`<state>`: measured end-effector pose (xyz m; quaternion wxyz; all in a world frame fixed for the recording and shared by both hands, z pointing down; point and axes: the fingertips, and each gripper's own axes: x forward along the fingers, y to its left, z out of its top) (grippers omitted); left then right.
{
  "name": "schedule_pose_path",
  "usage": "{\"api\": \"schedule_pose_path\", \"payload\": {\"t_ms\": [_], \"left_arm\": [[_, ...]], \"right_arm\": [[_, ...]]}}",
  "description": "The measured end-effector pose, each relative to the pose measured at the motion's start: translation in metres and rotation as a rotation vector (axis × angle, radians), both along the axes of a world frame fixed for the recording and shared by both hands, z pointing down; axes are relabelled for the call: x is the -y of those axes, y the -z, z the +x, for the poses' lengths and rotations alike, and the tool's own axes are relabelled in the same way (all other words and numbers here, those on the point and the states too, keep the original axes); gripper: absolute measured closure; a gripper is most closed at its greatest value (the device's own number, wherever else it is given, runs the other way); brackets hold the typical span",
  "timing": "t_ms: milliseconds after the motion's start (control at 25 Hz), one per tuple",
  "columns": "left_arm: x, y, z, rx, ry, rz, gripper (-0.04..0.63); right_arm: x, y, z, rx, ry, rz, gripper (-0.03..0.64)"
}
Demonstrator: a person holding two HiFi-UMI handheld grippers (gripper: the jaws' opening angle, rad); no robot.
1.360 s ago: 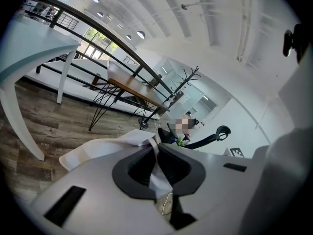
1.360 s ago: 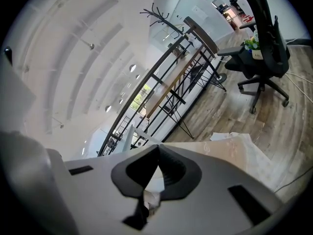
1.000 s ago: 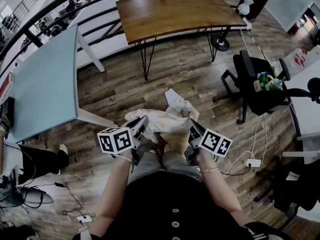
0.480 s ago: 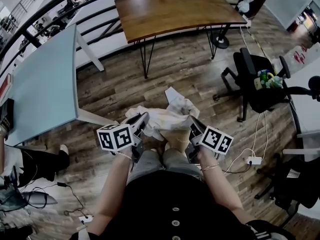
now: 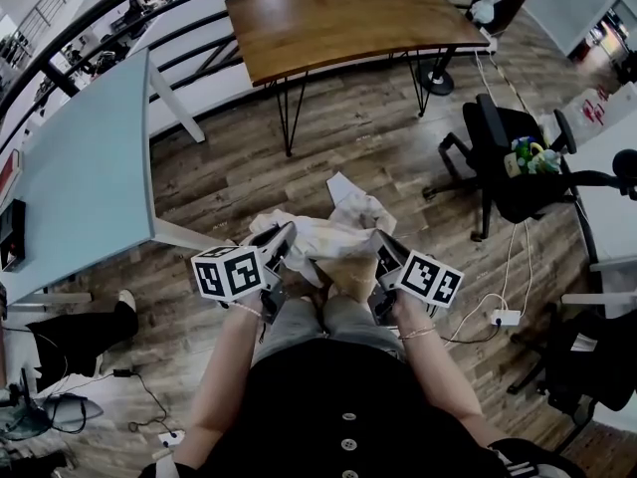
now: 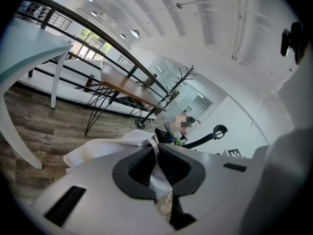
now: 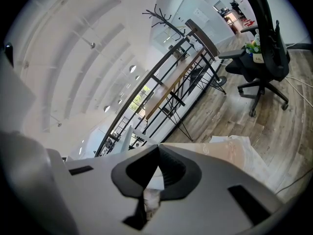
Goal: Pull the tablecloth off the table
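Head view. Both forearms reach forward from the torso, side by side, claws angled slightly down. Left claw (image 5: pixel 282 239) and right claw (image 5: pixel 379 245) each bite into a near edge of the tablecloth (image 5: pixel 328 229). The cloth hangs bunched between them, low over the plank floor (image 5: pixel 249 167) and well apart from the wooden surface (image 5: pixel 348 23) ahead. A pale blue table (image 5: pixel 90 167) stands to the left. A black office chair (image 5: pixel 503 162) stands to the right, with a white power strip (image 5: pixel 504 322) and its cable on the floor near it.

Left gripper view. Left claw (image 6: pixel 156 148) has its jaws together, clamped on a thin fold of tablecloth (image 6: pixel 98 148). The rest of the cloth spills out to the left. Beyond it are hairpin legs under the wooden surface (image 6: pixel 128 88) and a dark railing (image 6: pixel 98 38).

Right gripper view. Right claw (image 7: pixel 155 166) has its jaws pressed together on a pinch of tablecloth (image 7: pixel 234 151), which drapes off to the right. The office chair (image 7: pixel 261 48) stands on the floor at the right, and the railing (image 7: pixel 161 77) runs across behind.
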<state>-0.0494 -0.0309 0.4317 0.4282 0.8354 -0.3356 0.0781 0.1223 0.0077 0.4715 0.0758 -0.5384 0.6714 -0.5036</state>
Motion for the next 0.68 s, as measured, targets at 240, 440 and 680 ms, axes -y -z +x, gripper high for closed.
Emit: {"api": "schedule_pose_path", "payload": {"t_ms": [240, 440, 680], "left_arm": [[0.0017, 0.0031, -0.0004, -0.006, -0.002, 0.005, 0.563], [0.0017, 0.0023, -0.0008, -0.007, -0.011, 0.004, 0.563], [0.0013, 0.0023, 0.0028, -0.011, -0.02, 0.01, 0.563]], "right_arm": [[-0.0003, 0.0008, -0.0017, -0.001, 0.006, 0.001, 0.591], [-0.0011, -0.0004, -0.0017, -0.001, -0.002, 0.001, 0.591], [-0.0017, -0.0012, 0.0016, -0.002, -0.011, 0.004, 0.591]]}}
